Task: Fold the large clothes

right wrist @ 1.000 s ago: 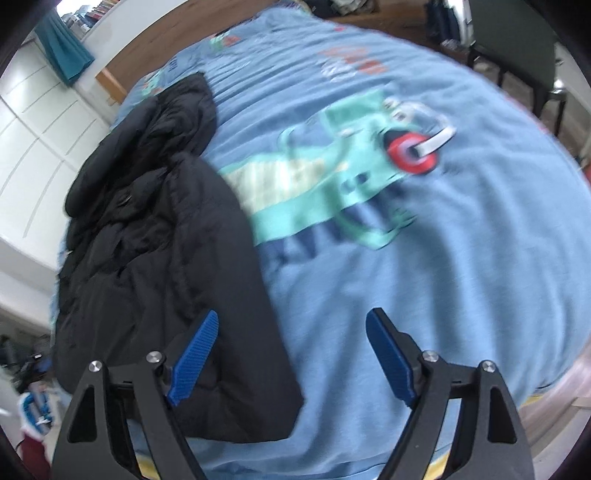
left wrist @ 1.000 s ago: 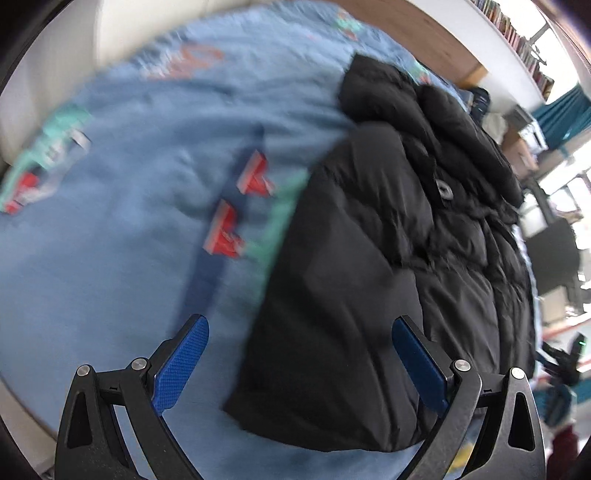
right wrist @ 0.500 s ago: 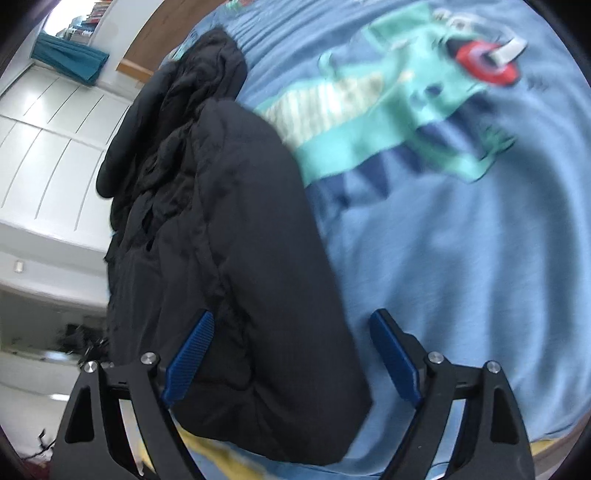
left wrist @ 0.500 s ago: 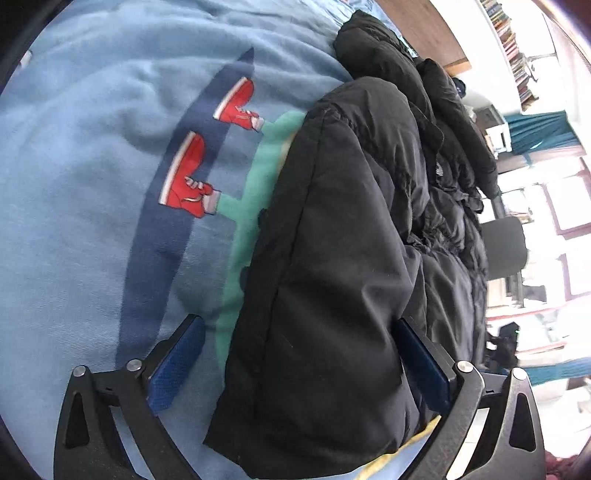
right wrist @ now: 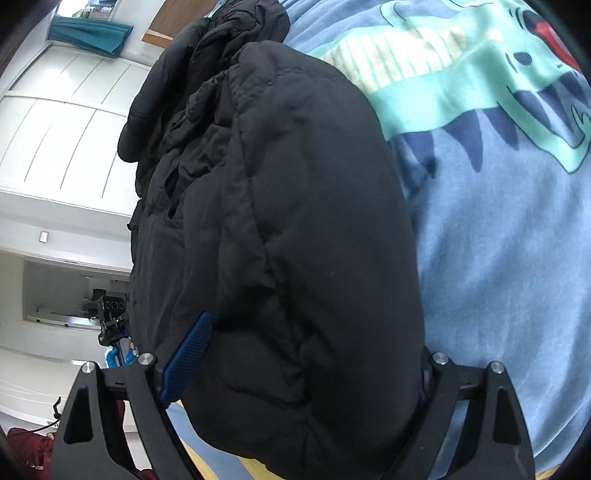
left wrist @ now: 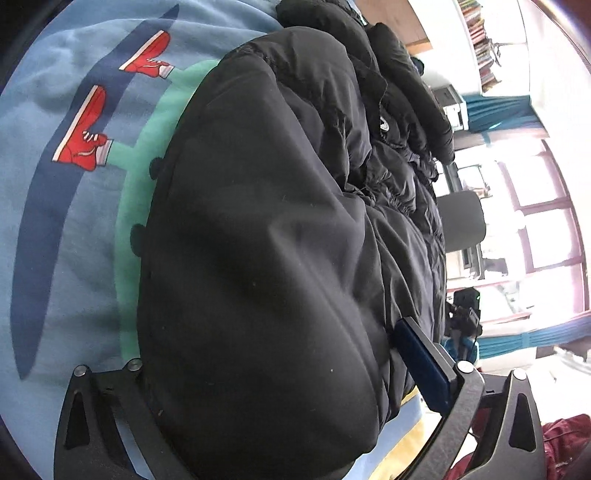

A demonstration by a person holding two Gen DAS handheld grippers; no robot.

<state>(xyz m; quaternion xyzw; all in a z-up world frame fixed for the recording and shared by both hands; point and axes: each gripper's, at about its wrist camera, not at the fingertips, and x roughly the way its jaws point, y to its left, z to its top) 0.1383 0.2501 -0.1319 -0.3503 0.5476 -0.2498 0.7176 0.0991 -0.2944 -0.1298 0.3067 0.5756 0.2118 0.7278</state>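
Black and puffy, the jacket point(left wrist: 266, 258) lies along one side of a bed, its near hem end bulging up close to both cameras and its hood end stretching away toward a wooden headboard point(left wrist: 413, 22). Under it is a light blue bedspread point(left wrist: 55, 229) printed with a green cartoon dinosaur point(right wrist: 461, 85) in red shoes point(left wrist: 83, 136), with dark blue spikes and a dark blue shadow band; the cloth is softly rumpled.

The left gripper point(left wrist: 280, 373) stands wide, the jacket's hem bulging between its arms. Its blue pad point(left wrist: 421, 365) on one side lies against the quilted cloth; the other pad is hidden behind the jacket, so whether it is pinching cannot be told.

The right gripper point(right wrist: 310, 365) is also spread wide and its jaws have just been opening further, with the jacket's end filling the gap between them. One blue pad point(right wrist: 188, 354) touches the side of the jacket and the far one is covered by cloth; no firm pinch shows.

In the left view the room has a bright window with reddish frames point(left wrist: 535, 206), teal curtains point(left wrist: 495, 114), a shelf of books point(left wrist: 484, 48) and a grey chair point(left wrist: 461, 221). The right view shows white panelled cupboard doors point(right wrist: 66, 122).
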